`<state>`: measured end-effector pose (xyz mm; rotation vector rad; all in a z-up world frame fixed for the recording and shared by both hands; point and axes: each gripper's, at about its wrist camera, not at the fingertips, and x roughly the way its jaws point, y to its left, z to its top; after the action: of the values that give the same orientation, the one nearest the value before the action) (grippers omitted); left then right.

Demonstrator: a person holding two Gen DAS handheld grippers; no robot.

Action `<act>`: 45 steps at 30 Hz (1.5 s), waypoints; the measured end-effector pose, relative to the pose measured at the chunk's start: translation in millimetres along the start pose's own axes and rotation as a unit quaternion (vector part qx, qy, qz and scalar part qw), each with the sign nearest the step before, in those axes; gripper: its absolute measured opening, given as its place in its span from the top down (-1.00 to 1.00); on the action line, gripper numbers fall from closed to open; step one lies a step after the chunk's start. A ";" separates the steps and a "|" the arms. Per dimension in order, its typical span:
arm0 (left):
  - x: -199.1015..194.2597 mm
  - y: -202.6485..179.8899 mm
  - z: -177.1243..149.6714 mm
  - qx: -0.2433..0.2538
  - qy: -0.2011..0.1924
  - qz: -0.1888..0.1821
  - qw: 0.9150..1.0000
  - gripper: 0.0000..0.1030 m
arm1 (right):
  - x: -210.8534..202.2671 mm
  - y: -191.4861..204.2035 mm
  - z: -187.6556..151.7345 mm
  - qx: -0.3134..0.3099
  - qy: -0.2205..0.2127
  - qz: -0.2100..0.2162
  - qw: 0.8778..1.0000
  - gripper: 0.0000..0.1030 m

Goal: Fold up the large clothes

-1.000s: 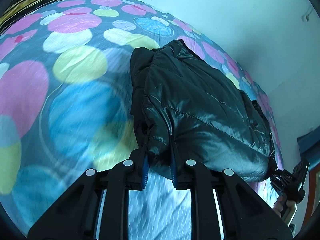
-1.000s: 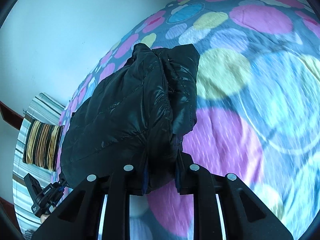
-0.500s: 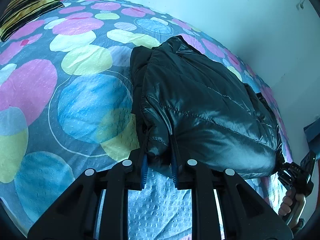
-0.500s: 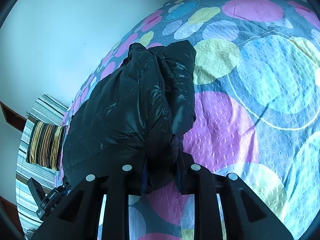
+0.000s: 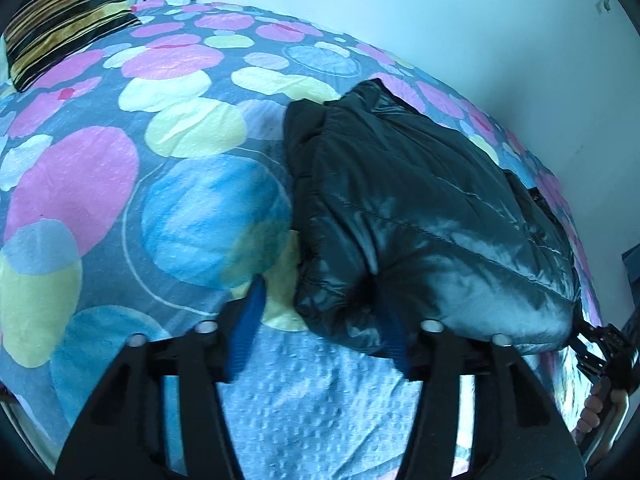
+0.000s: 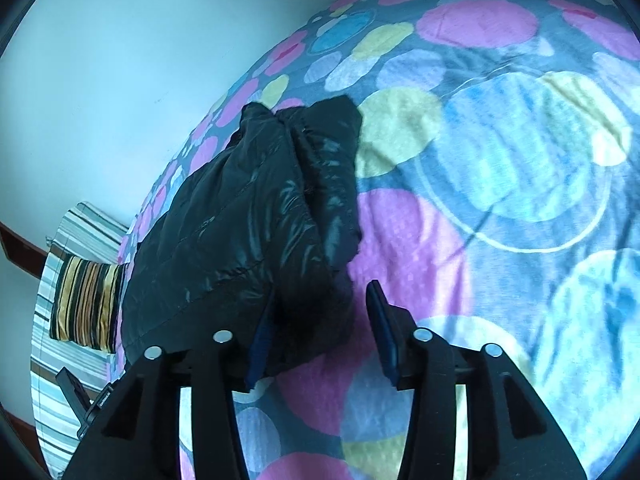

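Observation:
A glossy black puffer jacket (image 5: 420, 216) lies folded into a thick bundle on the bed (image 5: 120, 184). In the left wrist view my left gripper (image 5: 320, 328) is opening. One near corner of the jacket sits between its blue pads (image 5: 246, 320), and the left pad stands clear of the cloth. In the right wrist view the jacket (image 6: 240, 220) shows its other near corner between the jaws of my right gripper (image 6: 320, 332), which is opening too. The right pad (image 6: 382, 328) is off the fabric. Both corners rest on the bedspread.
The bedspread (image 6: 520, 152) has large pink, blue and yellow circles. A striped cushion (image 5: 60, 20) lies at the head end, also the cushion (image 6: 86, 308). A pale wall (image 5: 440, 20) runs along the far side. A hand (image 5: 600, 408) holds the right gripper at the jacket's far end.
Both grippers were shut on the jacket's near corners and have now spread their jaws, letting the corners go. The jacket has settled onto the bed.

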<state>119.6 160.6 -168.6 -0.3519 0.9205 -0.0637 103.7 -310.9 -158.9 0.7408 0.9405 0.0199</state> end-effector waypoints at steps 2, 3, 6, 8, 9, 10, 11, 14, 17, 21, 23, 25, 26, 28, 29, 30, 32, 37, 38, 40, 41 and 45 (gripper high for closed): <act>-0.6 5.6 0.8 -0.010 0.003 -0.007 1.000 -0.30 | -6.8 -2.2 1.5 0.001 -0.005 -0.013 1.000 0.03; -1.4 9.8 1.8 -0.018 0.006 -0.014 1.000 -0.33 | -9.7 -3.2 2.2 0.001 -0.008 -0.020 1.000 0.02; -3.3 17.5 5.5 -0.029 0.010 -0.026 0.999 -0.45 | -22.3 -2.9 6.1 -0.002 -0.022 -0.059 0.998 -0.01; -5.8 20.7 8.5 -0.033 0.004 -0.032 0.999 -0.51 | -34.3 1.0 10.9 -0.013 -0.045 -0.104 0.993 -0.01; -6.9 21.2 9.9 -0.033 0.001 -0.033 0.999 -0.52 | -40.4 4.0 13.3 -0.018 -0.060 -0.127 0.990 -0.01; -8.0 21.9 11.6 -0.033 -0.002 -0.034 0.999 -0.53 | -46.1 7.1 15.4 -0.022 -0.075 -0.141 0.987 -0.01; -8.8 22.3 13.2 -0.032 -0.004 -0.036 0.999 -0.54 | -51.7 10.9 17.8 -0.027 -0.089 -0.145 0.985 -0.01; -6.4 22.2 20.6 -0.023 -0.002 -0.041 0.999 -0.55 | -61.0 37.7 23.5 -0.052 -0.113 -0.114 0.986 -0.01; -0.4 22.3 27.6 -0.022 0.006 -0.052 0.998 -0.56 | -48.7 79.2 20.9 -0.100 -0.090 -0.047 0.990 0.07; 12.0 26.4 37.0 -0.041 0.024 -0.074 0.996 -0.58 | -7.6 134.4 10.4 -0.148 -0.028 0.035 0.988 0.21; 16.2 26.6 42.8 -0.046 0.026 -0.082 0.995 -0.59 | 14.6 159.1 5.1 -0.166 -0.008 0.061 0.984 0.21; 17.8 25.0 48.5 -0.040 0.022 -0.081 0.996 -0.60 | 40.7 181.6 0.4 -0.188 0.011 0.063 0.980 0.21; 18.6 23.6 51.6 -0.035 0.021 -0.080 0.996 -0.62 | 53.9 186.7 -0.8 -0.187 0.027 0.067 0.980 0.21; 21.2 22.2 57.4 -0.027 0.020 -0.082 0.996 -0.66 | 75.3 188.7 -3.1 -0.181 0.052 0.060 0.980 0.21; 22.9 22.0 60.0 -0.025 0.021 -0.084 0.996 -0.67 | 88.2 186.9 -6.4 -0.180 0.068 0.049 0.980 0.21; 25.8 21.5 64.0 -0.021 0.025 -0.090 0.995 -0.67 | 98.8 183.8 -10.0 -0.180 0.082 0.040 0.979 0.21; 30.9 20.1 69.9 -0.014 0.033 -0.102 0.994 -0.68 | 115.2 177.6 -17.7 -0.184 0.097 0.021 0.978 0.25; 50.8 19.4 87.2 -0.008 0.060 -0.129 0.990 -0.70 | 121.1 179.6 -25.5 -0.203 0.090 0.004 0.975 0.25; 56.2 19.6 90.5 -0.009 0.068 -0.135 0.988 -0.70 | 121.7 178.6 -26.3 -0.204 0.090 0.003 0.975 0.25; 63.9 19.7 93.5 -0.012 0.080 -0.144 0.986 -0.70 | 123.2 177.8 -25.9 -0.205 0.089 0.005 0.975 0.25; 68.0 19.2 95.3 -0.014 0.086 -0.149 0.985 -0.70 | 122.9 177.3 -26.1 -0.205 0.088 0.005 0.975 0.25; 82.4 10.8 100.1 0.000 0.107 -0.156 0.982 -0.70 | 123.2 175.9 -29.5 -0.212 0.083 0.000 0.974 0.25</act>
<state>247.5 181.2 -180.0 -0.4934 1.0711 -0.3957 208.4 -121.1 -156.1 0.3453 1.0521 0.2785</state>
